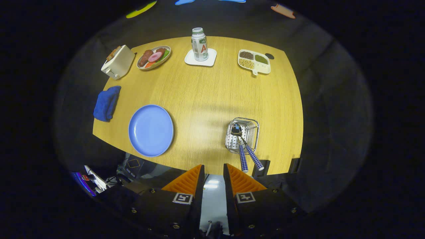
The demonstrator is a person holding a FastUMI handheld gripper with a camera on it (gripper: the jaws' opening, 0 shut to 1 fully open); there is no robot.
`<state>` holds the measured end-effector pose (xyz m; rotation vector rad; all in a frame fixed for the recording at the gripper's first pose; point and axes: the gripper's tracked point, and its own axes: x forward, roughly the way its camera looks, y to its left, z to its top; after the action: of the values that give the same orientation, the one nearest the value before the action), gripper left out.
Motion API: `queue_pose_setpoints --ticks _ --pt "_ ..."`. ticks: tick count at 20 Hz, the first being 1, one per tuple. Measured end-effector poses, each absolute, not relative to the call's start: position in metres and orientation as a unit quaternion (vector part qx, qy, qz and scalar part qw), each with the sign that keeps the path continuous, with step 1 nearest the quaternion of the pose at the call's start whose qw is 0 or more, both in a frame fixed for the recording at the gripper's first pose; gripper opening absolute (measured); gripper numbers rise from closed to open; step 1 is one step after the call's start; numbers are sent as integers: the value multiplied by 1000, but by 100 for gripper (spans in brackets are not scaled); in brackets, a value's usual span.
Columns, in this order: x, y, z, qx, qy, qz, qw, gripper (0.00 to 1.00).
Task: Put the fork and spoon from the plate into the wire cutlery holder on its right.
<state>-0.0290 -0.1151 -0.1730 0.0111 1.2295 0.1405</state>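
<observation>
gripper view: we see the gripper (212, 174) high over the table's (206, 96) near edge, jaws slightly apart, holding nothing.
fork and spoon (245, 151): both in the wire cutlery holder (242, 134), ahead-right of the fingers, handles leaning nearward.
blue plate (151, 130): bare, ahead-left.
task: we judge it done.

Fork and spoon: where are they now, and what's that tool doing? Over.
Tool empty, fingers slightly apart, held back off the table's near edge. Fork and spoon both in the wire cutlery holder, handles sticking out. Blue plate bare. Nothing in the way.
</observation>
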Motion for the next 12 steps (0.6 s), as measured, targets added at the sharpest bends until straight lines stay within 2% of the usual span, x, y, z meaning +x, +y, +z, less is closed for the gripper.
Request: queue_pose_setpoints --ticks 5,6,7,9,10,11,12 --pt "-14 -89 -151 28 441 27 897 33" --pt "-10 -84 -143 35 410 22 911 38" --pt "-7 -77 -137 45 374 20 926 52" --pt "1 -68 -116 51 303 13 952 57" --pt "4 -64 -101 54 262 10 963 67" --pt "3 -62 -86 54 226 8 973 87" --pt "3 -59 -69 55 185 5 981 89"
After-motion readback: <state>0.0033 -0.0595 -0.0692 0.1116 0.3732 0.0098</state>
